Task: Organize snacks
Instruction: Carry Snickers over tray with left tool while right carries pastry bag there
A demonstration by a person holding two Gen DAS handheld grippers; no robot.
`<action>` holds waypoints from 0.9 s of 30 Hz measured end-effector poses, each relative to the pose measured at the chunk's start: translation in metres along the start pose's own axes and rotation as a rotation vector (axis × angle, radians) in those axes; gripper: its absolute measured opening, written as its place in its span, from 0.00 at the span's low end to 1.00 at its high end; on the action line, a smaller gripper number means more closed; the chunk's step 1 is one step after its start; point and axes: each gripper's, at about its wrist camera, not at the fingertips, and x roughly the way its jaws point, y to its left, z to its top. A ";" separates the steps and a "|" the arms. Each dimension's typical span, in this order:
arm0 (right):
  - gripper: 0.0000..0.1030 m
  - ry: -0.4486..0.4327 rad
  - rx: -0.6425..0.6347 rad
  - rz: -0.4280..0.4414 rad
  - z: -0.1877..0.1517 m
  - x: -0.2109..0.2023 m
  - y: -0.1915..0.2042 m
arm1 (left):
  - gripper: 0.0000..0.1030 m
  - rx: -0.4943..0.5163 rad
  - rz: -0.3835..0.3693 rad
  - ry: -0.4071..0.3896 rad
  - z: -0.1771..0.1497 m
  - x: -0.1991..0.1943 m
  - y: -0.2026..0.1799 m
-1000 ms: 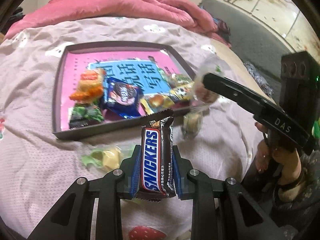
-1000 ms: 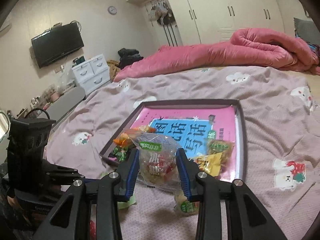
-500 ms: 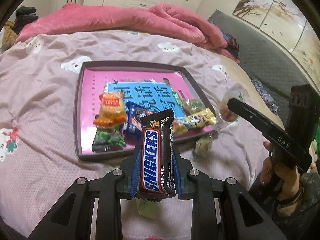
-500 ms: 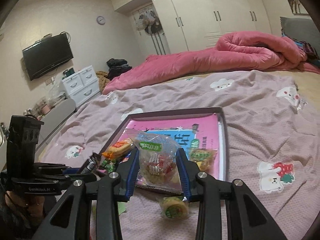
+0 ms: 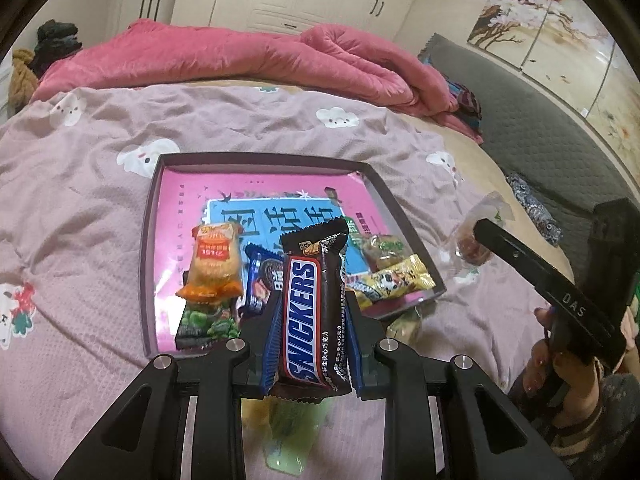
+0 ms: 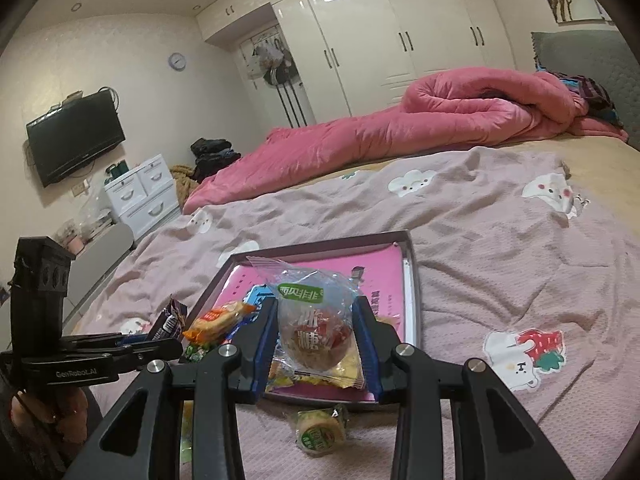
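My left gripper is shut on a Snickers bar, held upright above the near edge of the dark tray. The tray has a pink liner and holds an orange snack pack, a blue cookie pack and a yellow pack. My right gripper is shut on a clear-wrapped round pastry, held above the tray's near end. The right gripper also shows in the left wrist view, right of the tray.
A small round green-labelled pastry lies on the pink bedsheet just before the tray. A green-wrapped snack lies on the sheet under my left gripper. A rolled pink quilt lies at the bed's far side.
Both grippers have risen and pulled back a little with their snacks still held. The tray now sits lower and more centred in the left wrist view.
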 end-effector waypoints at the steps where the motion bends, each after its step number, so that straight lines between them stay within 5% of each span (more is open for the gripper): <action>1: 0.37 -0.004 0.005 -0.006 0.001 -0.001 -0.002 | 0.28 0.002 0.003 0.000 0.001 0.002 -0.001; 27: 0.37 0.047 0.089 -0.155 -0.005 0.022 -0.037 | 0.28 0.041 0.035 0.052 0.009 0.058 -0.018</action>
